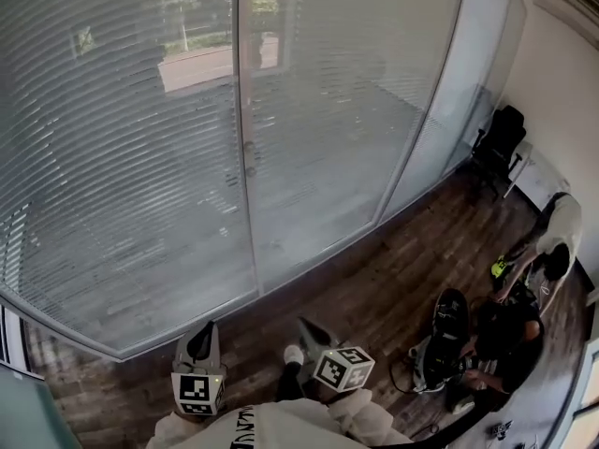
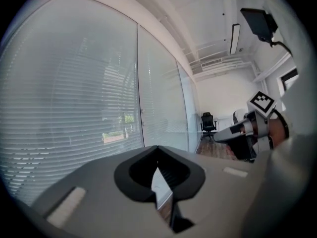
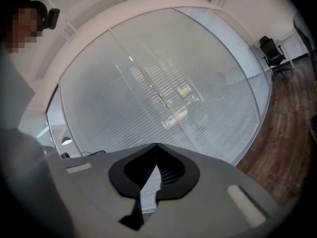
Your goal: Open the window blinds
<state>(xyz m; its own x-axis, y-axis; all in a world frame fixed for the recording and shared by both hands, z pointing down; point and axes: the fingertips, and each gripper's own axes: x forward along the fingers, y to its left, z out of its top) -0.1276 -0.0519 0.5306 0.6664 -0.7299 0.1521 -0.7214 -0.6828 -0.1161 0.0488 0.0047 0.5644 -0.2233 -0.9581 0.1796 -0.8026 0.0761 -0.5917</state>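
Horizontal-slat window blinds hang lowered behind a tall glass wall, with a vertical frame post between two panes. Through the slats a patch of the outdoors shows faintly. In the head view my left gripper and right gripper sit low, near my body, both pointing toward the glass and well short of it. The left gripper view faces the blinds, and its jaws meet at the tip with nothing between them. In the right gripper view the jaws are shut and empty before the blinds.
A dark wood floor runs along the glass. At the right a person bends over and another sits by a black bag. A black office chair stands in the far corner.
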